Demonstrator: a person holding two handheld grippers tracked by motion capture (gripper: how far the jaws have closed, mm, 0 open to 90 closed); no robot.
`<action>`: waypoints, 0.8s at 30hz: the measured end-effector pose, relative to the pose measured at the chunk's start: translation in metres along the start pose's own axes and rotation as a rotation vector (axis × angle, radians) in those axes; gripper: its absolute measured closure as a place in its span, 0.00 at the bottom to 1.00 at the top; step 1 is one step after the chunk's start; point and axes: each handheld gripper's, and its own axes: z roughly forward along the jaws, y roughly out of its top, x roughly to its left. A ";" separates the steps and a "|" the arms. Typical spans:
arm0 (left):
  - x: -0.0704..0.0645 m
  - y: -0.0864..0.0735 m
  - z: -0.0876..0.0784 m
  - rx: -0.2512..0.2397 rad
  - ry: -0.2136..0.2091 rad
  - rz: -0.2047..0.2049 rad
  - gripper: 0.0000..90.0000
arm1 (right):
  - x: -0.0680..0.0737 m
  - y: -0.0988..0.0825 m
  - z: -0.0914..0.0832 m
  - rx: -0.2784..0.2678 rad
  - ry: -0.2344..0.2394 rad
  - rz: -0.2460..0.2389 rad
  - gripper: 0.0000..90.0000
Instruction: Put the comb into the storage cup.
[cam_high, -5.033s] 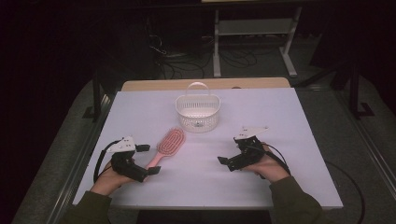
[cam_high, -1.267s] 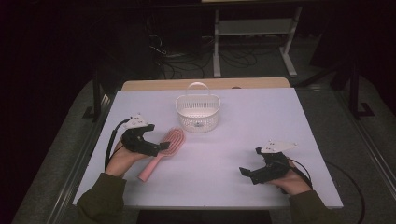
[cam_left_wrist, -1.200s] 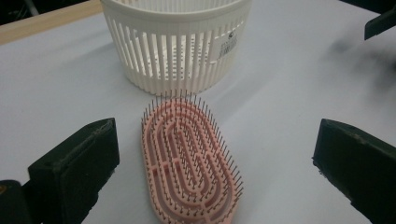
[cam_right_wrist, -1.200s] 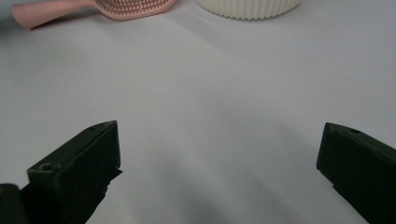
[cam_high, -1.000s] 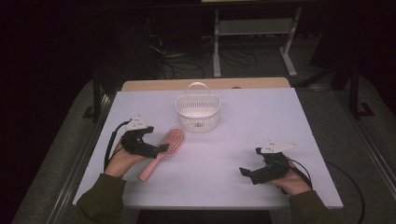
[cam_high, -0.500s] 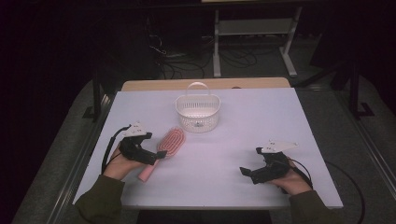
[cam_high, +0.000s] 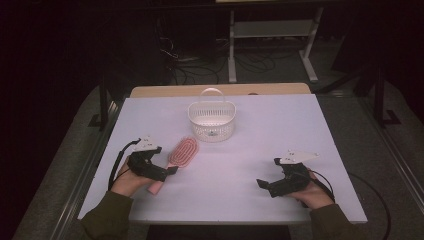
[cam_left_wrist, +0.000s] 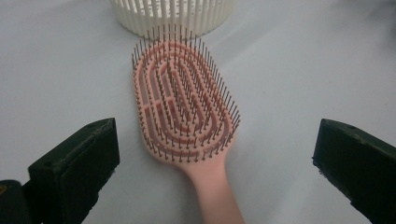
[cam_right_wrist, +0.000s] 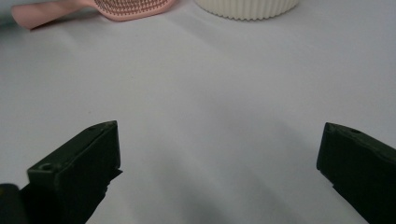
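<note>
A pink hairbrush (cam_high: 181, 152) (cam_left_wrist: 182, 105) lies bristles up on the white table (cam_high: 260, 135), its handle toward the person. My left gripper (cam_high: 167, 172) (cam_left_wrist: 215, 158) is open, its jaws wide on either side of the handle and low over it, not touching. A white slatted basket (cam_high: 212, 119) (cam_left_wrist: 173, 14) with a hoop handle stands just beyond the brush head. My right gripper (cam_high: 263, 184) (cam_right_wrist: 217, 163) rests open near the table's front right over bare table, far from the brush (cam_right_wrist: 93, 9) and the basket (cam_right_wrist: 245, 7).
The table's front edge runs just under both hands. A wooden strip (cam_high: 220, 90) borders the far edge. Beyond it are a dark floor, cables and a metal stand (cam_high: 270, 40).
My left gripper has drawn back along the brush from its head toward the handle over the last second. Five seconds ago both hands were elsewhere; the right has since moved right and stayed still.
</note>
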 end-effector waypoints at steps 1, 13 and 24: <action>0.000 0.000 0.001 0.005 0.002 0.000 0.00 | 0.000 0.000 0.000 0.000 0.000 0.000 0.00; -0.006 -0.006 0.007 0.070 0.008 0.006 0.03 | 0.000 -0.001 0.000 0.008 0.004 -0.005 0.00; -0.005 -0.008 0.009 0.105 0.037 -0.015 0.08 | 0.001 -0.001 0.001 0.016 0.012 -0.003 0.00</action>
